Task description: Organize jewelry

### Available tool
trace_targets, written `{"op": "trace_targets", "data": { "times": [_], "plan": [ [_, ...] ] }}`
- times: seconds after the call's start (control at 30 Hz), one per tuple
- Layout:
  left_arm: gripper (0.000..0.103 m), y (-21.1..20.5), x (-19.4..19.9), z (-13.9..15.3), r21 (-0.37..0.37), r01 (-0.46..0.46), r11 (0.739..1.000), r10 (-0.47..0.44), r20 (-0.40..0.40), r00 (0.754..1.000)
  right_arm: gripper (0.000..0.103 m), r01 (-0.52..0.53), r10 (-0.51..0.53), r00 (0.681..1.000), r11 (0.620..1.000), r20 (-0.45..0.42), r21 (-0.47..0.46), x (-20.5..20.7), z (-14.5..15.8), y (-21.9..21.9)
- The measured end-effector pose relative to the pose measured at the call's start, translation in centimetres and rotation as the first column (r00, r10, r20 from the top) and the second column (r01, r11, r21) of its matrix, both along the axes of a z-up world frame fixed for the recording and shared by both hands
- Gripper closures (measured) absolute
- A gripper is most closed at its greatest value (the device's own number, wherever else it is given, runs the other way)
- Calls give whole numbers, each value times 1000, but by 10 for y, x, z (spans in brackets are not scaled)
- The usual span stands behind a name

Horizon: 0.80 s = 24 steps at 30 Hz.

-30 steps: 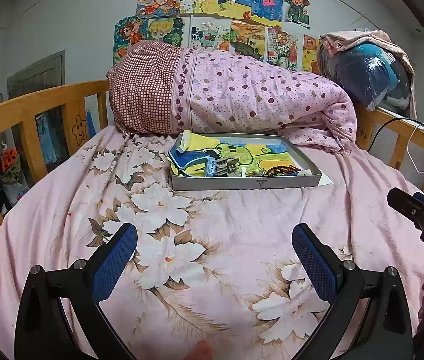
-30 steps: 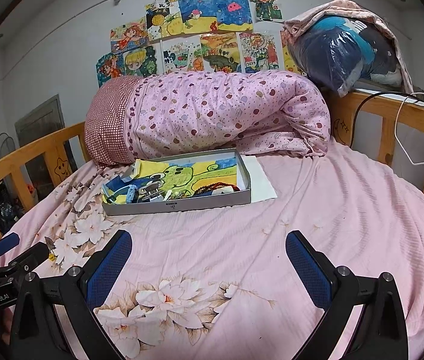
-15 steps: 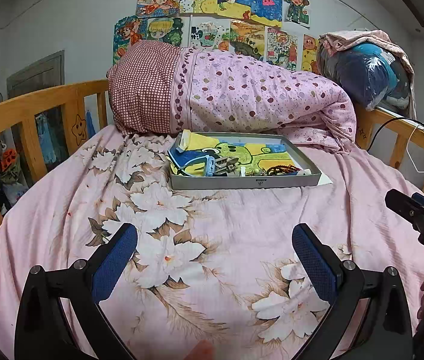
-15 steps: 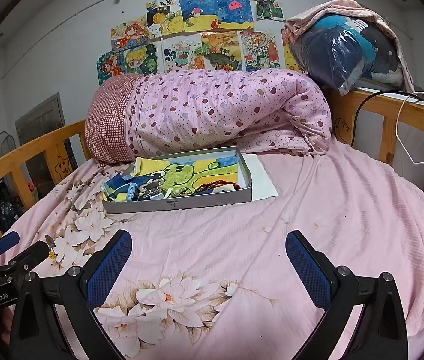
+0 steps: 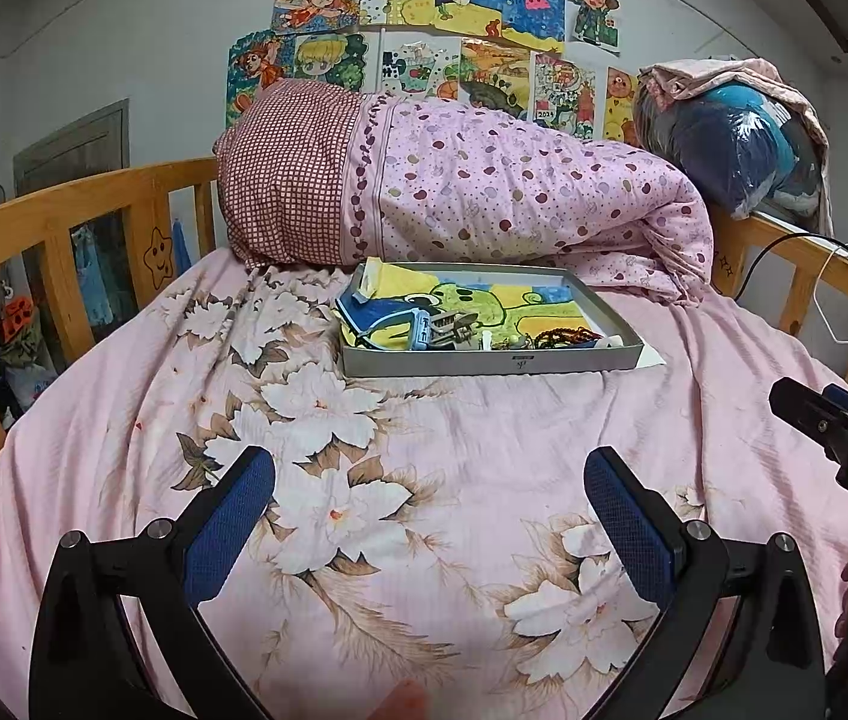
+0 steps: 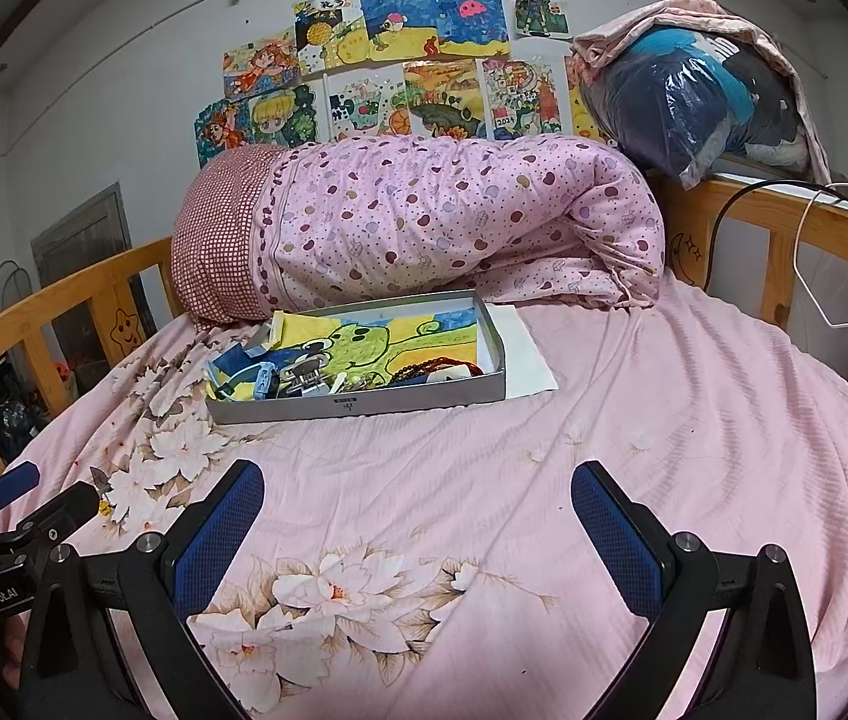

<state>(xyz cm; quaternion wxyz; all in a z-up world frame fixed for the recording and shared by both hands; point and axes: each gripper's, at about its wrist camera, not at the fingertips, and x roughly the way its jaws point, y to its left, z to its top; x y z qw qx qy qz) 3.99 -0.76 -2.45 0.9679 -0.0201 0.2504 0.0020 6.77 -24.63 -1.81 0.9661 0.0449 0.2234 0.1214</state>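
Note:
A shallow grey tray (image 5: 496,363) lies on the bed ahead, lined with a yellow and green drawing. Along its near side lie a blue watch (image 5: 420,327), metal clips (image 5: 451,324), a dark bead bracelet (image 5: 568,336) and small pieces. The tray also shows in the right wrist view (image 6: 357,405), with the beads (image 6: 430,367) at its right end. My left gripper (image 5: 428,498) is open and empty over the bedsheet, well short of the tray. My right gripper (image 6: 417,507) is open and empty too, also short of the tray.
A rolled pink dotted quilt (image 5: 484,192) lies just behind the tray. Wooden rails (image 5: 63,222) edge the bed on both sides. A bagged bundle (image 6: 694,96) sits on the right rail, with cables (image 6: 808,264) hanging. A white paper (image 6: 523,354) sticks out beside the tray.
Both grippers have edged slightly forward toward the tray; both stay open. Nothing in the tray has moved.

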Motion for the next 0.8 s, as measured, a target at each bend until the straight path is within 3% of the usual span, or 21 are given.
{"op": "trace_targets", "data": {
  "times": [0.8],
  "plan": [
    [2, -1, -1, -1, -2, 1, 1000, -1, -2, 1000, 0, -1, 1, 1000, 1000, -5, -1, -1, 0, 2]
  ]
}}
